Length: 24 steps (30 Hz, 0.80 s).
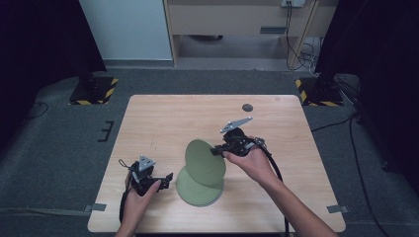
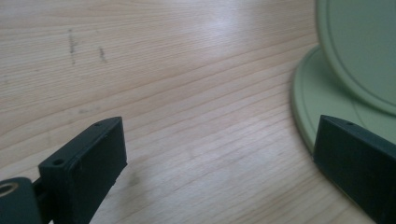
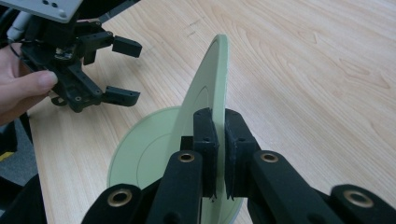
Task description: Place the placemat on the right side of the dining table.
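Two pale green plates are on the wooden table (image 1: 163,118). One plate (image 1: 193,191) (image 3: 140,154) lies flat near the front edge. The other plate (image 1: 205,160) (image 3: 208,88) is lifted on edge above it, tilted, with my right gripper (image 1: 217,150) (image 3: 219,154) shut on its rim. My left gripper (image 1: 165,178) (image 2: 219,154) (image 3: 123,70) is open just left of the flat plate, low over the wood, nothing between its jaws. In the left gripper view the flat plate (image 2: 317,102) and the lifted plate (image 2: 364,46) sit at the right.
A small dark round disc (image 1: 247,107) lies near the table's far edge. Stand bases with yellow-black stripes (image 1: 94,91) (image 1: 316,91) sit on the floor beyond the far corners. Bare wood stretches across the far and left parts of the table.
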Motion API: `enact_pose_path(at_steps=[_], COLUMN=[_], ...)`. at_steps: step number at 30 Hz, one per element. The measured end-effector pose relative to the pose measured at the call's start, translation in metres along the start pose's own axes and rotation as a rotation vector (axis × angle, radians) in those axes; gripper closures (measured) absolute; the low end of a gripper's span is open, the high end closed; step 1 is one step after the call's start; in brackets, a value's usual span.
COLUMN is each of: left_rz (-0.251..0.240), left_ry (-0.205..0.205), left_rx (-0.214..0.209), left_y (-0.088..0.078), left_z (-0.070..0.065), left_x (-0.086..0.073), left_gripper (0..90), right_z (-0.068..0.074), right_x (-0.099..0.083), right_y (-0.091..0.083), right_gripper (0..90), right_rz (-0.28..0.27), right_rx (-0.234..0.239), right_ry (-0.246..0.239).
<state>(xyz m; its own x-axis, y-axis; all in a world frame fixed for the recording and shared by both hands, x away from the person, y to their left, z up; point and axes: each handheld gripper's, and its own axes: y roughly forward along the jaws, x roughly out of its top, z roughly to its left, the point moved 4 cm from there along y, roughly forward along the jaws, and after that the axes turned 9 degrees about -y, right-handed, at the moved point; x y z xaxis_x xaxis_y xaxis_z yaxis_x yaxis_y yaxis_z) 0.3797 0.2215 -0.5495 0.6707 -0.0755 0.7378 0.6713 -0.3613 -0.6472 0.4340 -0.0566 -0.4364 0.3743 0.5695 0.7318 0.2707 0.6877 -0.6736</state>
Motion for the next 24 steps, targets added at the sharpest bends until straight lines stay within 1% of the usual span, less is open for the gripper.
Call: enact_pose_path(at_steps=[4, 9, 16, 24], left_rz=[0.01, 0.025, 0.03, 0.045], left_ry=[-0.012, -0.023, -0.032, -0.039], left_rx=[0.025, 0.058, 0.073, 0.081], left_y=[0.001, 0.004, 0.004, 0.007], left_z=[0.006, 0.011, 0.014, 0.016], left_x=[-0.001, -0.003, -0.003, -0.005], left_gripper=[2.6, 2.6, 2.6, 2.7], right_z=[0.002, 0.001, -0.006, -0.02], right_x=[0.006, 0.012, 0.017, 0.022], right_y=[-0.002, -0.006, -0.011, -0.021], right_gripper=[85.8, 85.8, 85.8, 85.8], right_rz=[-0.005, -0.02, -0.031, -0.049], right_rx=[-0.005, -0.016, -0.04, -0.084], right_ry=[-0.002, -0.002, 0.006, 0.03])
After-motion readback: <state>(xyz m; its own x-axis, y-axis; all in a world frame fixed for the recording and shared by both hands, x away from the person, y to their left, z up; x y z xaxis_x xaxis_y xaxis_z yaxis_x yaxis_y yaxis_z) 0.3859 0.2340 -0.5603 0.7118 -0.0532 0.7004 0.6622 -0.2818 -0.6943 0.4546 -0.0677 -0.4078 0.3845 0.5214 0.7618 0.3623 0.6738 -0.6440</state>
